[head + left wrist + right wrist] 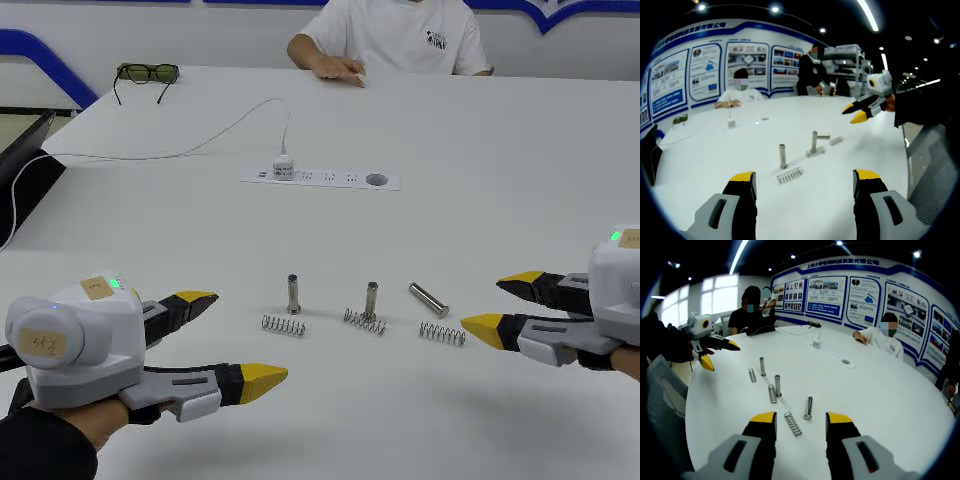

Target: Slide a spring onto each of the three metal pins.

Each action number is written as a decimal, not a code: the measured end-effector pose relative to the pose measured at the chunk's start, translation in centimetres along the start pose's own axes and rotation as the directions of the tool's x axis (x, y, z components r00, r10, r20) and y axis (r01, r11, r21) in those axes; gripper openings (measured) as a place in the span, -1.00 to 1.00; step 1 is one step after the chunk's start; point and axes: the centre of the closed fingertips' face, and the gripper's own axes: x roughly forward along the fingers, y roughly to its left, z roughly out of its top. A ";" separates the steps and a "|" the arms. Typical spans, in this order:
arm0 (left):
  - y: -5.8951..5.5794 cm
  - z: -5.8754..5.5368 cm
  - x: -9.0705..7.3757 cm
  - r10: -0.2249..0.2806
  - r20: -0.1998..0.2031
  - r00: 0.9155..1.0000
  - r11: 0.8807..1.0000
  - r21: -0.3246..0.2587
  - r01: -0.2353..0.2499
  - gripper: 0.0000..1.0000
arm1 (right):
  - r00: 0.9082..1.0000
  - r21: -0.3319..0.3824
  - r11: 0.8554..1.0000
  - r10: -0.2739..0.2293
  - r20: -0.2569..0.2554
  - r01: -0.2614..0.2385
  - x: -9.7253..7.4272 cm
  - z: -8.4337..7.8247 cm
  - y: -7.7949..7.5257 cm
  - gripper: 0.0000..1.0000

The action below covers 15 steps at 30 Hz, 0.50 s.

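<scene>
Three short metal pins stand in a row on the white table: the left pin (pixel 293 293) and the middle pin (pixel 371 299) are upright, and the right pin (pixel 428 299) lies on its side. A loose spring lies in front of each: left spring (pixel 283 325), middle spring (pixel 364 321), right spring (pixel 442 333). My left gripper (pixel 235 338) is open at the near left, apart from them. Open too, my right gripper (pixel 497 303) hovers just right of the right spring. In the right gripper view the lying pin (pixel 809 408) and a spring (pixel 792 423) sit just ahead of the jaws.
A white power strip (pixel 320 177) with a plugged charger and cable lies mid-table. Green glasses (pixel 147 73) rest at the far left. A person in a white shirt (pixel 390 35) sits at the far edge with a hand on the table.
</scene>
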 end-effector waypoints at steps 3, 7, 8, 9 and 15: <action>-0.1 -0.1 0.1 -0.001 0.000 1.000 1.000 -0.002 0.001 0.60 | 1.000 -0.006 1.000 -0.005 -0.004 0.005 0.5 0.5 -0.5 -0.25; -0.4 0.0 0.1 -0.003 0.001 1.000 1.000 0.002 0.003 0.60 | 1.000 -0.011 1.000 -0.011 -0.023 0.011 1.3 0.8 -0.9 -0.29; -0.4 0.0 0.1 -0.001 0.001 1.000 1.000 0.002 0.001 0.60 | 1.000 -0.009 1.000 -0.012 -0.028 0.012 1.4 0.8 -1.0 -0.31; -0.4 0.1 0.1 0.000 0.002 1.000 1.000 0.000 0.000 0.60 | 0.999 -0.008 1.000 -0.014 -0.034 0.014 1.5 0.8 -1.1 -0.33; -0.4 0.0 0.0 0.004 0.001 1.000 1.000 0.000 -0.004 0.60 | 0.998 -0.016 1.000 -0.014 -0.063 0.013 2.3 0.9 -1.5 -0.38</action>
